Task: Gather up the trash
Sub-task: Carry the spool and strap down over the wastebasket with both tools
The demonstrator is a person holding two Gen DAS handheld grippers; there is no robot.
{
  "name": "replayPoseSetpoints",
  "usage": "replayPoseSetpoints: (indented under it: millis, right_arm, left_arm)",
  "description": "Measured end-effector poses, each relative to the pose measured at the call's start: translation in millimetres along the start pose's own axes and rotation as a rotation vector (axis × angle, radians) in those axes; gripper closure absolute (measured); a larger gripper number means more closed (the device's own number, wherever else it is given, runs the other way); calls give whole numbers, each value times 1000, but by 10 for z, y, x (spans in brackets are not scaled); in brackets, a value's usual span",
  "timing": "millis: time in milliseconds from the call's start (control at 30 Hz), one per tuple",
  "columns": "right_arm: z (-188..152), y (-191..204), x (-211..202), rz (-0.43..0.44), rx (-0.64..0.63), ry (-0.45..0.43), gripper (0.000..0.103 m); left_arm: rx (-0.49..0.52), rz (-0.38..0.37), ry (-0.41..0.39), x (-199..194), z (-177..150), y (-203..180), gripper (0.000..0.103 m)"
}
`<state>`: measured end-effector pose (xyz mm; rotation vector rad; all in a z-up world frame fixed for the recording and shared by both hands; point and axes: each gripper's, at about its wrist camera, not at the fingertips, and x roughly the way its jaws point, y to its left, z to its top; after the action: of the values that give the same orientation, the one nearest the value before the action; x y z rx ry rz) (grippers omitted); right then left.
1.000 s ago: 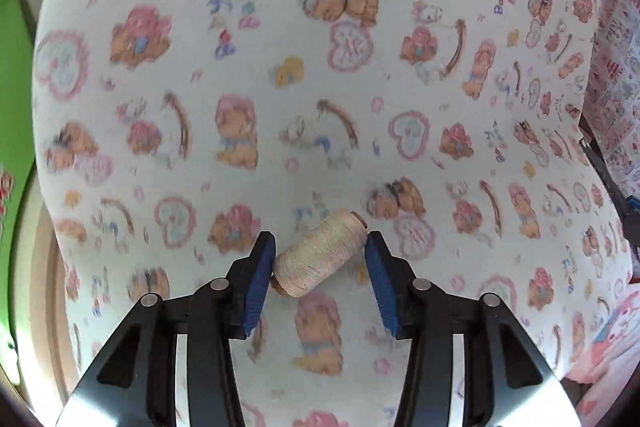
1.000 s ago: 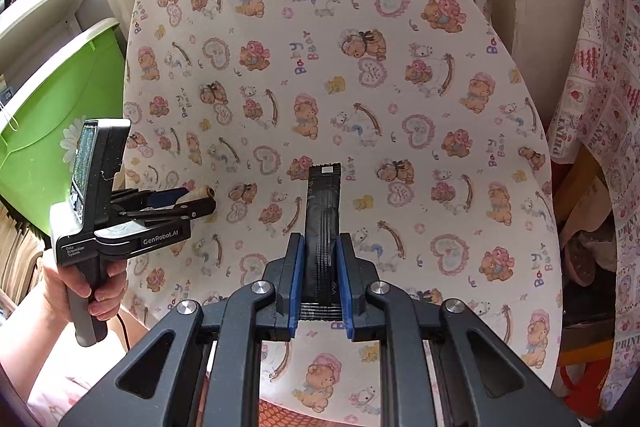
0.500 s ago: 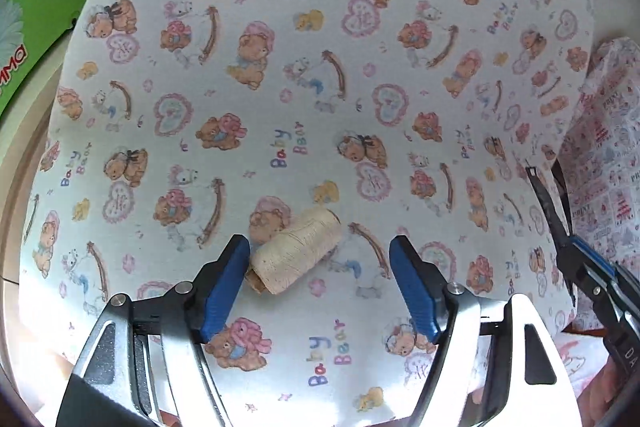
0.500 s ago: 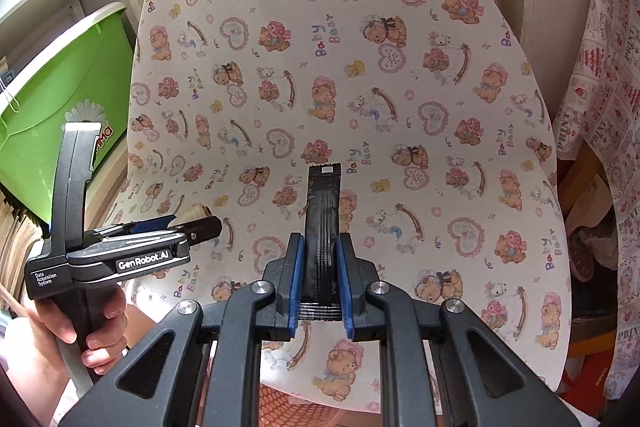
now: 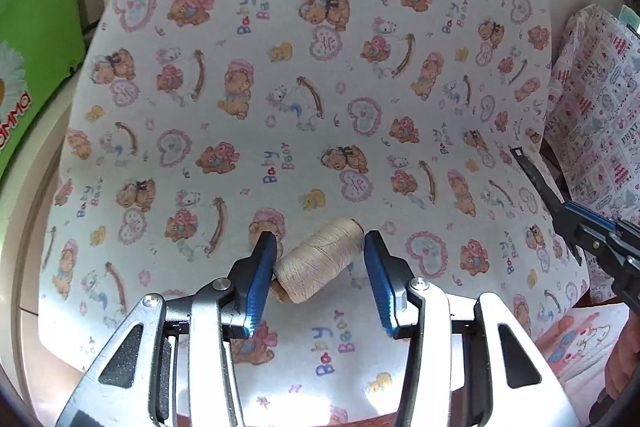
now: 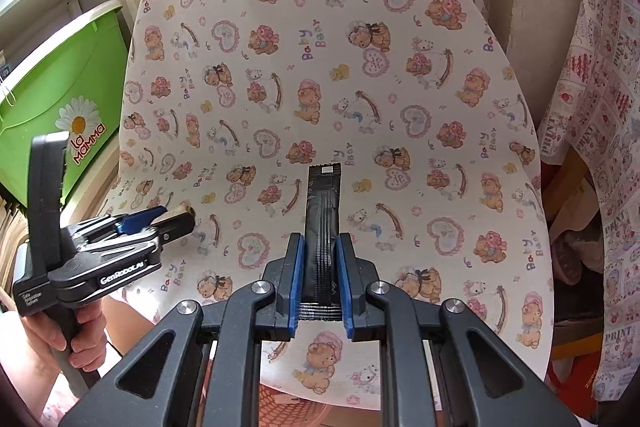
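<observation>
The left gripper (image 5: 320, 267) had just been closing, with a spool of cream thread (image 5: 320, 261) lying slantwise between its blue pads. The left pad (image 5: 260, 283) touched the spool's near end; the right pad (image 5: 378, 283) stood at the far end, though actual contact there could not be confirmed, so a firm pinch could not be told. The right gripper (image 6: 320, 275) had its pads pressed on a flat black wrapper (image 6: 323, 223), which stood upright and projected forward beyond the fingertips.

Both tools hung over a padded board covered in teddy-bear cloth (image 5: 304, 75). The cloth surface lay open ahead of both grippers and to each side. Its curved left edge bordered a pale ledge, and its right edge met a hanging printed fabric (image 6: 600, 107). In the right wrist view a hand (image 6: 76, 339) gripped the handle of the left tool near the board's lower left edge.

A green plastic bin (image 6: 60, 99), printed with a daisy, stood left of the board below white shelving; its contents were hidden by its wall and rim.
</observation>
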<state>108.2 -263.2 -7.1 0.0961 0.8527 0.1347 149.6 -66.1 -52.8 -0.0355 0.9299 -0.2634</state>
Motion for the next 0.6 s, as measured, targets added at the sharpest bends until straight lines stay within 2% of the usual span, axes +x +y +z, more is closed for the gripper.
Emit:
replayPoseSetpoints:
  millis: [67, 167, 267, 400, 467, 600]
  right_arm:
    - [-11, 6, -34, 12, 6, -3, 86]
    - [-70, 66, -109, 24, -8, -10, 86]
    - [-169, 127, -172, 43, -7, 0, 86]
    - [-316, 200, -328, 105, 1, -7, 86]
    - [-410, 252, -436, 124, -1, -22, 86]
    - [-623, 356, -598, 192, 2, -12, 86]
  left_arm:
    - [3, -21, -24, -161, -54, 0, 59]
    - [-2, -7, -69, -365, -125, -39, 59]
    - [-51, -31, -96, -580, -197, -5, 59]
    - [-80, -51, -108, -839, -373, -12, 59]
    - [-82, -16, -96, -893, -470, -65, 59]
    - [-97, -8, -59, -1067, -735, -73, 59]
